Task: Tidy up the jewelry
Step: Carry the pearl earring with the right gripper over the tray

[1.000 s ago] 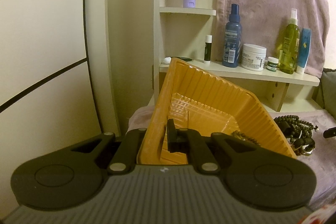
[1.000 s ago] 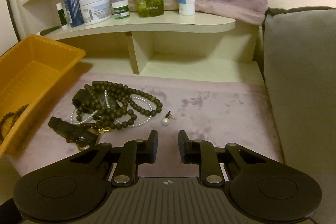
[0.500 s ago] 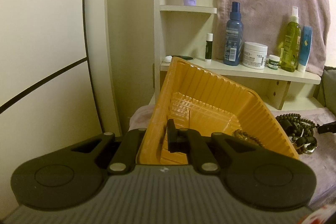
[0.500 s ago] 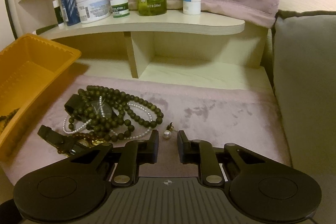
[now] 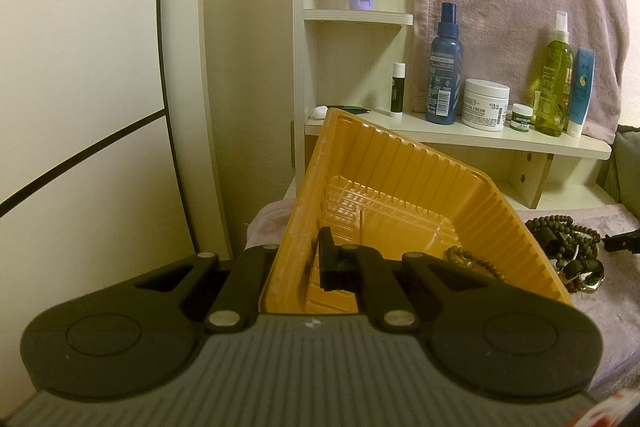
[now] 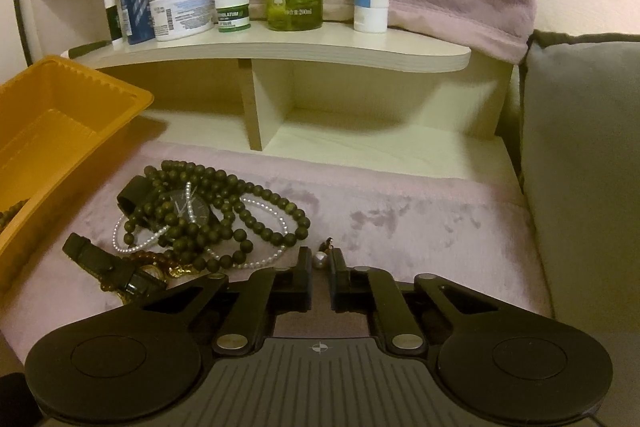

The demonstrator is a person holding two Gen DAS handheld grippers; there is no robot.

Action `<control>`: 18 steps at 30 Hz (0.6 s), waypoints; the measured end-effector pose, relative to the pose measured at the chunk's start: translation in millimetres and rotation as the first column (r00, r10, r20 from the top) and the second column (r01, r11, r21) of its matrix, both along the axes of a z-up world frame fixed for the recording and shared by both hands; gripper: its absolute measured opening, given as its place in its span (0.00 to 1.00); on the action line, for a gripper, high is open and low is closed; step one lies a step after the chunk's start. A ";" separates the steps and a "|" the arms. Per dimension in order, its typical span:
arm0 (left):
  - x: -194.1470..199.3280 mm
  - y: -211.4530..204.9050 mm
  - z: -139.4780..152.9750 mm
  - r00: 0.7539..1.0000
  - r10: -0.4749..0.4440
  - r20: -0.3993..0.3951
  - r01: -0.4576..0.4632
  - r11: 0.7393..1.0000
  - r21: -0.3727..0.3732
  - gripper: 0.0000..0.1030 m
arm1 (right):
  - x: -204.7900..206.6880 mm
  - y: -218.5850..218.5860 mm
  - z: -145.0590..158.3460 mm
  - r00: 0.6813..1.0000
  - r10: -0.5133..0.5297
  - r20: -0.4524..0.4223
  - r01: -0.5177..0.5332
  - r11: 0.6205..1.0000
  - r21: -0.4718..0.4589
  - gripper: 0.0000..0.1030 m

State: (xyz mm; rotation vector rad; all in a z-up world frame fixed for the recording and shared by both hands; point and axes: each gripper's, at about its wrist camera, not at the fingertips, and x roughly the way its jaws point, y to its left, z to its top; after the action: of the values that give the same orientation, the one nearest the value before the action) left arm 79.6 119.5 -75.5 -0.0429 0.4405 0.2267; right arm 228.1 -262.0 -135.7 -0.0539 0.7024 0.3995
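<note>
A small pearl earring lies on the pink cloth, low in the middle of the right wrist view. The right hand-held gripper has just been closing on it; its tips touch the pearl on both sides. Just to the left lies a tangle of dark bead necklaces, a thin pearl strand and a black watch. At the left edge stands the orange tray. In the left wrist view, the left hand-held gripper is clamped on the near wall of that tray, which tilts, with a brown bead bracelet inside.
</note>
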 end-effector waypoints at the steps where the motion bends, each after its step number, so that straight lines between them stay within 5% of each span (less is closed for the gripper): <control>1: 0.0 0.3 -0.1 1.000 0.000 0.000 0.000 1.000 0.000 0.06 | -1.1 -1.0 0.6 1.000 0.003 0.002 -0.003 1.000 0.004 0.08; 18: 0.4 -0.1 -0.4 1.000 0.002 0.000 -0.002 1.000 -0.003 0.06 | -40.1 29.8 51.7 0.979 0.190 0.071 -0.200 0.961 0.188 0.08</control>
State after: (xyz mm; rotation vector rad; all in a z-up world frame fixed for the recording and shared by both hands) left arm 80.1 119.5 -76.0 -0.0467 0.4404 0.2283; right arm 188.0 -232.2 -84.0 0.0519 0.6057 0.6529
